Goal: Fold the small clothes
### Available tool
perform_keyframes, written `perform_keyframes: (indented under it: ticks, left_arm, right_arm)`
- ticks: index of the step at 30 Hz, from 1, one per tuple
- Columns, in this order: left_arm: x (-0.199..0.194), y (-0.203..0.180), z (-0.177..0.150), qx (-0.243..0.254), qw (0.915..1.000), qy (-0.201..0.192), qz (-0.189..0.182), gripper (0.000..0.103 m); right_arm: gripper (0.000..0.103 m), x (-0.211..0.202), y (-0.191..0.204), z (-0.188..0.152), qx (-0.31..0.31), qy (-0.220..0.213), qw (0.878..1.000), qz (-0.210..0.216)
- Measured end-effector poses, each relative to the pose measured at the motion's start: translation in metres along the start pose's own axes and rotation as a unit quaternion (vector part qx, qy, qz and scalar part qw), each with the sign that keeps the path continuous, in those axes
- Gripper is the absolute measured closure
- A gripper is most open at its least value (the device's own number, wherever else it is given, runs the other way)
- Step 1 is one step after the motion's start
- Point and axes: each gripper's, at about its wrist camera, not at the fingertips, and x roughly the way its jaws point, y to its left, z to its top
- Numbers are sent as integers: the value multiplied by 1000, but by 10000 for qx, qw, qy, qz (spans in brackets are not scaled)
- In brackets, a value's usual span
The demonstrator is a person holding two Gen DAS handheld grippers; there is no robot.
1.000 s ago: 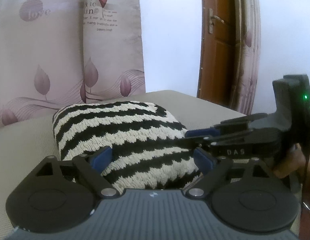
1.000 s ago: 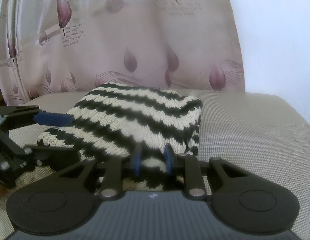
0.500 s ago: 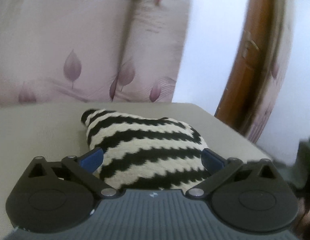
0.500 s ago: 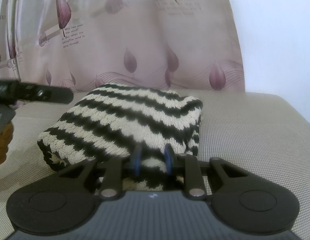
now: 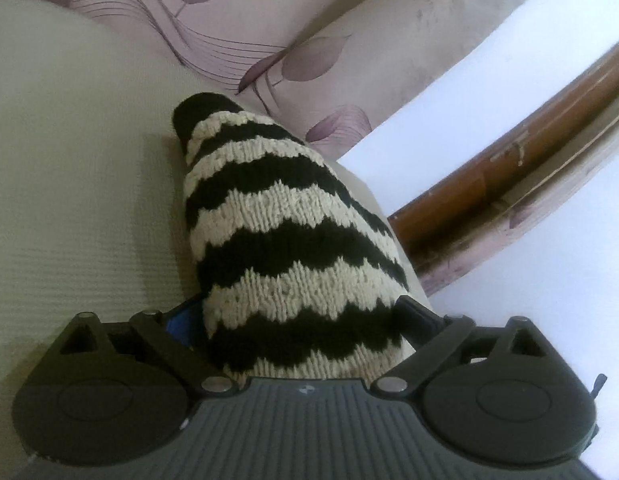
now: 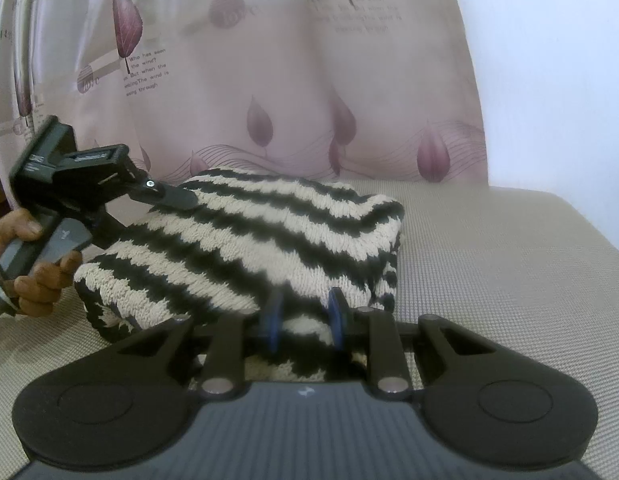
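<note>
A folded black-and-cream zigzag knit garment [image 6: 269,232] lies as a thick bundle on a beige cushion [image 6: 489,260]. My right gripper [image 6: 303,318] is shut on the bundle's near edge, with fabric pinched between its blue pads. My left gripper [image 5: 295,312] is rolled onto its side at the bundle's left end. Its jaws stand wide and are closing, with the knit garment [image 5: 293,248] filling the gap between them. In the right wrist view its upper finger [image 6: 169,197] rests on top of the knit, and the lower finger is hidden.
A person's hand [image 6: 33,276] holds the left gripper's handle at the left edge. A pink leaf-print curtain [image 6: 269,80] hangs behind the cushion. A brown wooden door [image 5: 509,184] and a white wall lie beyond the cushion's far side.
The left gripper rolled onto its side and moved in over the garment's left end, so the knit now sits between its jaws. The right gripper kept still, gripping the near edge.
</note>
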Motion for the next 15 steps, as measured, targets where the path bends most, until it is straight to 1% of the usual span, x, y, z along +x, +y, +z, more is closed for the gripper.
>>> perform_keyframes:
  ticks: [1,2,3,4,6,8,10,11,12,13,14,15]
  left_arm:
    - [4,-1,1,77,10000,1,9,7]
    - [7,-4,0,163,9998,-38,54,10]
    - [10,-6,-1,285,9994,-120,149,17]
    - [12,-7,-5,387,9988,-202,216,20]
    - [11,-6,-7,421,9983,-287,269,25]
    - [9,-5,-10,427,9982,-312,293,27]
    - [7,-5,-11,437,9981,-327,288,27]
    - [7,-4,-12,433,9981,-339,288,27]
    - [7,-4,-12,435,9980,-346,294,27]
    - [7,-5,-12,443,9980,-350,299,27]
    - [6,-4,-12,446,9979,-353,295,27]
    - [6,-5,-12,443,9980,-356,290,27]
  right_arm:
    - [80,0,0,0,5,-1,10000,2]
    - [80,0,-1,0,14,-2,10000,1]
    - [80,0,-1,0,20,-4,10000,1]
    - [80,0,-1,-1,22,-10,10000,-4]
    - [80,0,0,0,29,-29,10000,-8]
    - [79,-1,-1,-1,105,-51,9999,50]
    - [77,-4,-9,-1,352,-158,9990,242]
    - [73,-8,-16,-1,604,-259,9971,377]
    - [64,-12,-24,-1,915,-338,9937,548]
    - [58,-14,-33,1,1198,-369,9896,712]
    - [49,-16,-40,4,1391,-370,9870,718]
    - [47,-15,-47,8,1510,-326,9860,624]
